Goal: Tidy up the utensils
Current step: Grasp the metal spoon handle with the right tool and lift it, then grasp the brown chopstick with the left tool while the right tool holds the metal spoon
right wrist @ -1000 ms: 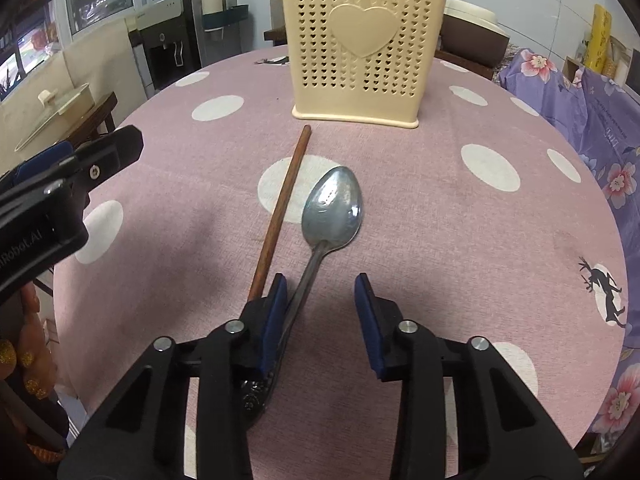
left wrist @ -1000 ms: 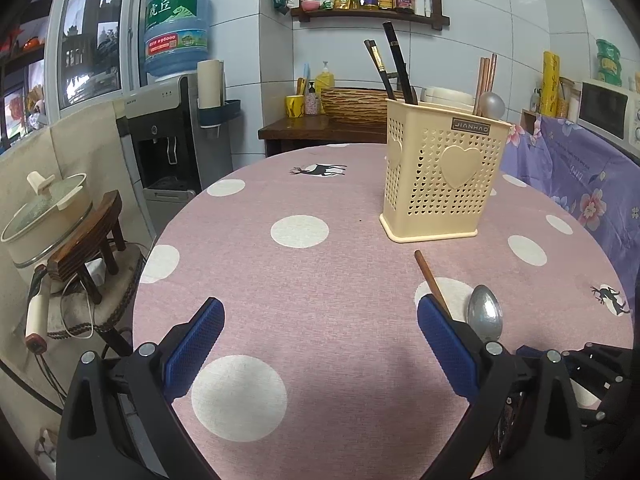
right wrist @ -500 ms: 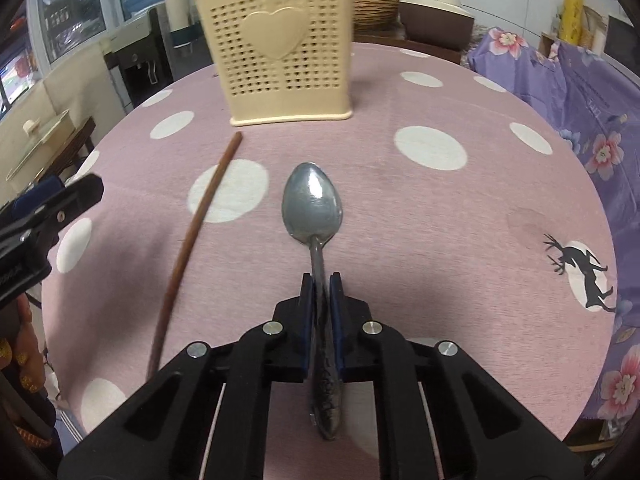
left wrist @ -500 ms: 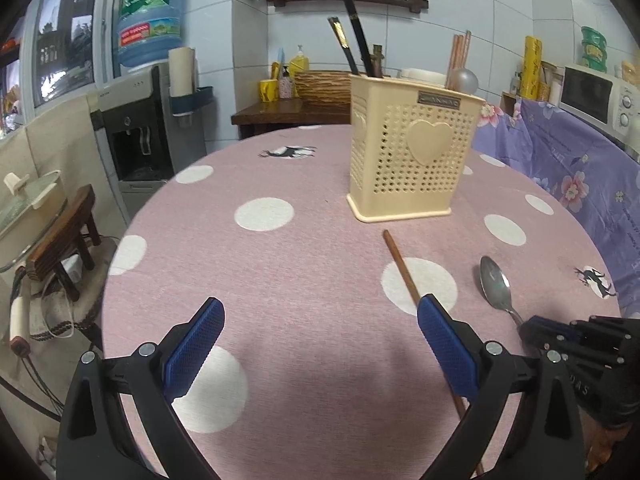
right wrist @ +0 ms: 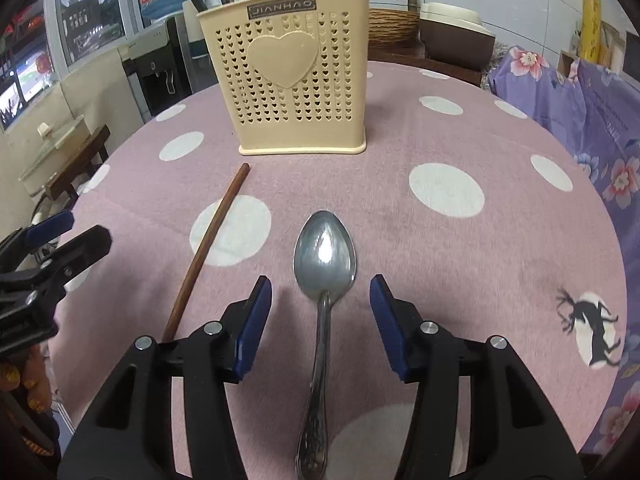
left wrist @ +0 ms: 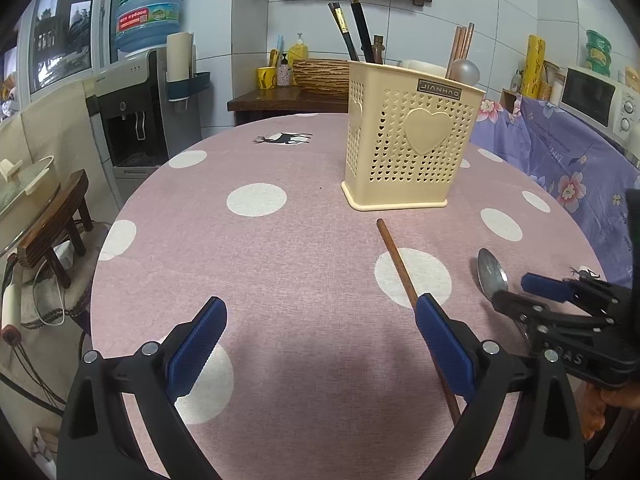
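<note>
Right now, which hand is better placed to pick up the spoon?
Right. The spoon lies on the table with its handle between the right gripper's opening jaws. The left gripper is over by the chopstick.

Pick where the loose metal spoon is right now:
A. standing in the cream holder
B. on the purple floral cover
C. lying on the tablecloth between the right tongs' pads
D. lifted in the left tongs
C: the spoon lies flat on the tablecloth, untouched between the opening right tongs.
</note>
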A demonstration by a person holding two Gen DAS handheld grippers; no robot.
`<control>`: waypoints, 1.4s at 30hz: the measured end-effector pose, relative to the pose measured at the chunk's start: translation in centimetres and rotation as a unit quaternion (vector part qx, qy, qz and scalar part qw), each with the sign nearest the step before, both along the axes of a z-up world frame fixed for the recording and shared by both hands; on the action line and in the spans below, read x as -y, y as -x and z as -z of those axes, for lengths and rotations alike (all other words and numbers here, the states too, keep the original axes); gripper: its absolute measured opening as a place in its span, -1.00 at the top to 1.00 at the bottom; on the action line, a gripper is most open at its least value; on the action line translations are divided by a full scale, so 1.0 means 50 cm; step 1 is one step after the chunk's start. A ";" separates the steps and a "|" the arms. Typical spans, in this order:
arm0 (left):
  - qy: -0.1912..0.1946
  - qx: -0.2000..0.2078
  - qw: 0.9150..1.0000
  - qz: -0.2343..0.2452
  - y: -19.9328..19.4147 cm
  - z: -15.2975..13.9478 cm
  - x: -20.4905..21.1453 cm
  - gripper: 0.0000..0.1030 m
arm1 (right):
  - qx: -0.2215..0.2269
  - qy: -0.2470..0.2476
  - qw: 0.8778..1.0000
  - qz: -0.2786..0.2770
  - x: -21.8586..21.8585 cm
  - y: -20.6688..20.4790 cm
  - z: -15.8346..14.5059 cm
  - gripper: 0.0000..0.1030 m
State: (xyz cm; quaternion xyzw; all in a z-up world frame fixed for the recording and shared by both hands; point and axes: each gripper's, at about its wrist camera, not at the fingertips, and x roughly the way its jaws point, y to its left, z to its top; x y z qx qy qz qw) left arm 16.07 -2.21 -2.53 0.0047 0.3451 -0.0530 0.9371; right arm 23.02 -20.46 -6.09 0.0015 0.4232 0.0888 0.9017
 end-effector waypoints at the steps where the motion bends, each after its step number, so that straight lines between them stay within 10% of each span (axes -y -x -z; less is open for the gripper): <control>1: -0.001 0.000 1.000 0.000 0.001 0.000 -0.001 -0.83 | -0.004 0.002 1.000 -0.001 -0.004 -0.009 0.003 -0.01; 20: -0.002 -0.017 1.000 0.011 -0.009 0.016 0.008 -0.83 | -0.008 0.011 1.000 0.002 -0.014 -0.041 0.009 0.26; 35: -0.003 -0.023 0.999 0.031 -0.028 0.007 0.036 -0.82 | 0.100 -0.069 0.992 0.025 0.074 0.072 -0.172 0.26; 42: 0.015 -0.057 0.997 0.055 -0.071 0.011 0.064 -0.37 | 0.110 -0.073 0.991 0.029 0.079 0.094 -0.182 0.26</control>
